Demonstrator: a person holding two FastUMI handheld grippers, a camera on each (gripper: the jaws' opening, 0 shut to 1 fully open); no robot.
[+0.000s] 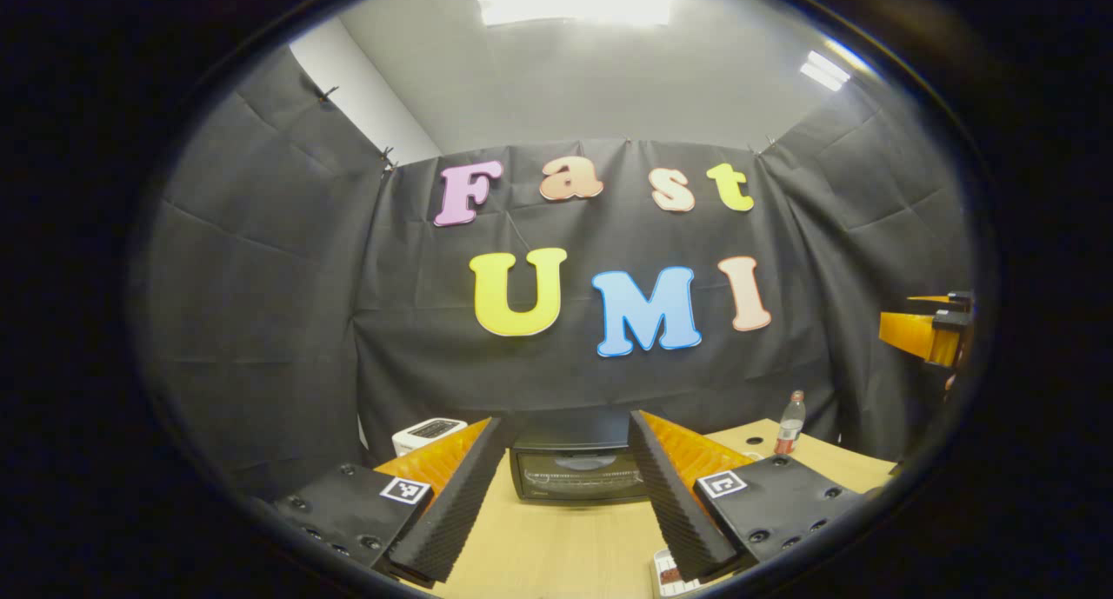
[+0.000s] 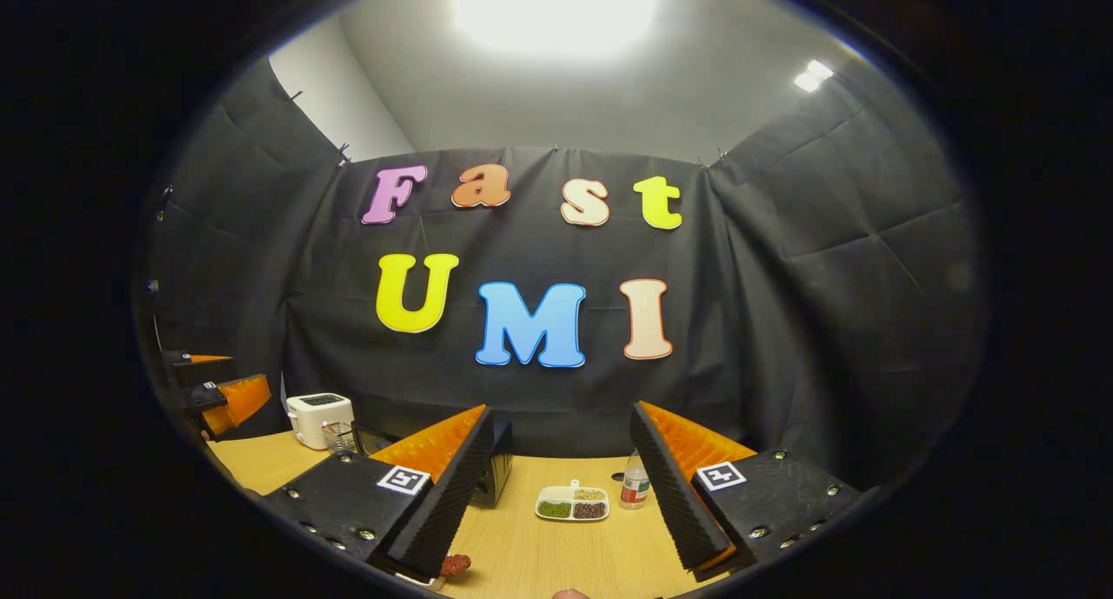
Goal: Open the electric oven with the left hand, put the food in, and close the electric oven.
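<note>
Wide-spread fingers of the left gripper (image 1: 567,495) frame the closed electric oven (image 1: 578,470) straight ahead on the wooden table (image 1: 556,555). Right gripper (image 2: 561,486), also wide and empty, faces a divided snack dish (image 2: 572,502) and bottle (image 2: 636,484); the oven sits behind its left finger.

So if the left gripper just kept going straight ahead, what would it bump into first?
Most likely the electric oven. It sits on the table, framed between the open jaws of the left gripper, with its door shut. Bare tabletop lies between them, though how far off the oven is stays hard to judge.
</note>
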